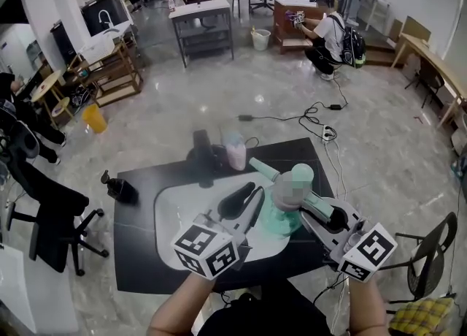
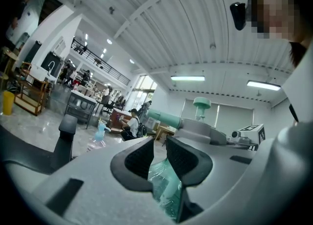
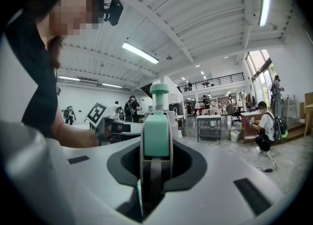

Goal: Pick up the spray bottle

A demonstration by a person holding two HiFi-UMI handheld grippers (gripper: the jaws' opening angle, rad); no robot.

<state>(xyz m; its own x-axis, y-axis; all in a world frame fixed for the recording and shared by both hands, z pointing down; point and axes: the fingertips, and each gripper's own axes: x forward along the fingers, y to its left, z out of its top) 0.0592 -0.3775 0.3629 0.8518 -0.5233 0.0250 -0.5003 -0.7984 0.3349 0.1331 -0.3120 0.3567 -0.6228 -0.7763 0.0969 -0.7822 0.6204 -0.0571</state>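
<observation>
I hold a mint-green spray bottle [image 1: 281,218] up over the table between both grippers. In the head view my right gripper [image 1: 310,207] comes in from the right. The right gripper view shows that gripper [image 3: 156,155] shut on the bottle's green trigger head [image 3: 156,138], which stands upright between the pads. My left gripper [image 1: 257,199] reaches the bottle's translucent body from the left. The left gripper view shows its jaws [image 2: 157,158] drawn close together, with crinkled green plastic [image 2: 164,182] pinched low between them. The bottle's cap [image 2: 201,104] rises beyond them.
Below lies a black table [image 1: 146,254] with a white mat [image 1: 175,210]. On it stand a pale pink bottle [image 1: 236,153], a tall black object [image 1: 202,155] and a small black item [image 1: 120,188]. Office chairs stand at the left [image 1: 51,218] and right [image 1: 430,254]. A person [image 1: 328,35] crouches far back.
</observation>
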